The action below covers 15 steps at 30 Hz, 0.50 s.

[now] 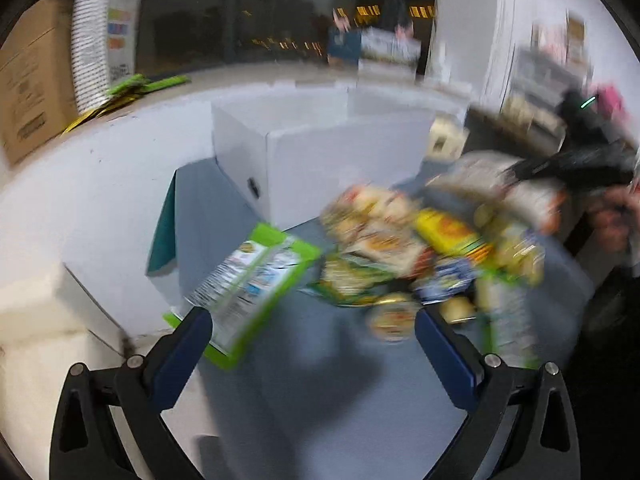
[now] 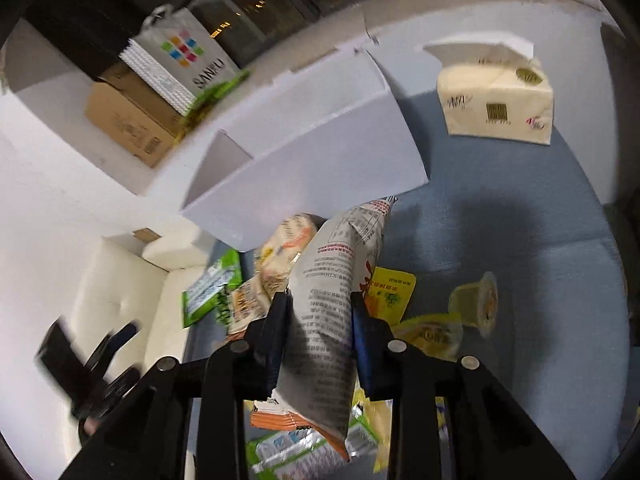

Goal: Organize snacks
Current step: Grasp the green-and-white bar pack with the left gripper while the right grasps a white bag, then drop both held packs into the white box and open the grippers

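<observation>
A pile of snack packets lies on the blue table in front of an open white box. My left gripper is open; a green packet lies by its left finger, and I cannot tell whether they touch. My right gripper is shut on a white printed snack bag, held above the pile; the bag points toward the white box. The right gripper with the bag also shows, blurred, in the left wrist view.
A tissue pack stands on the table at the back right. A jelly cup and yellow packets lie to the right of my right gripper. A cardboard box and a paper bag sit on the ledge behind.
</observation>
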Motion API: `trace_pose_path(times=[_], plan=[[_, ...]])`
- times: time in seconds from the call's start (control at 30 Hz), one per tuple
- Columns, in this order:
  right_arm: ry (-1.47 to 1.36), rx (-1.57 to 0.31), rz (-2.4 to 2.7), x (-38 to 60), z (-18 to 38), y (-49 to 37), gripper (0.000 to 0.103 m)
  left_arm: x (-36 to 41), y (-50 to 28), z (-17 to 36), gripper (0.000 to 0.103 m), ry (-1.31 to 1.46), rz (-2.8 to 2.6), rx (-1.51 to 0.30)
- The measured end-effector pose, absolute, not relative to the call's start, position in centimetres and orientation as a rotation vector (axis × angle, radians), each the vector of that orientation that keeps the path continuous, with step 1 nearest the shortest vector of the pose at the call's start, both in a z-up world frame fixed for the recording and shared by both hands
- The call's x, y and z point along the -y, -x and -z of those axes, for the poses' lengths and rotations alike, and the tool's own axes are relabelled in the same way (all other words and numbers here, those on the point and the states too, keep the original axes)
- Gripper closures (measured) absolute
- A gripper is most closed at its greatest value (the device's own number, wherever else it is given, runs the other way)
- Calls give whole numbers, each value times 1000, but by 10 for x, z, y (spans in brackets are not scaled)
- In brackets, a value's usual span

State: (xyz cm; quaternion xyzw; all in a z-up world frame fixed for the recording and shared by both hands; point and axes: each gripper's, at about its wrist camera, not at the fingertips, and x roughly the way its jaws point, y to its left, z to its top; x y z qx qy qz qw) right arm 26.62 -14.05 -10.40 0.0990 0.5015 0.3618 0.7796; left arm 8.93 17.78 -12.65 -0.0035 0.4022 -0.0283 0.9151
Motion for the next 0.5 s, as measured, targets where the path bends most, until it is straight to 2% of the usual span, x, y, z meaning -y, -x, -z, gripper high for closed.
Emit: trace_pose_path(times=[0.27,0.37,0.43,0.5], plan=[[-223,-1022,-801,169,90,-235,72,-223,-172,178,2,-109,156,-1036],[-246,-1009,-813,181,88,-225,72,-222,-183,195,6,-159,194,-1087],[-253,-1010,-819,184,89,-222,72,-227,-185,194,15,-128,207,-1084],[-256,-1014,-821,186,91,-219,72,-227,-181,189,33,-116,206,-1060]])
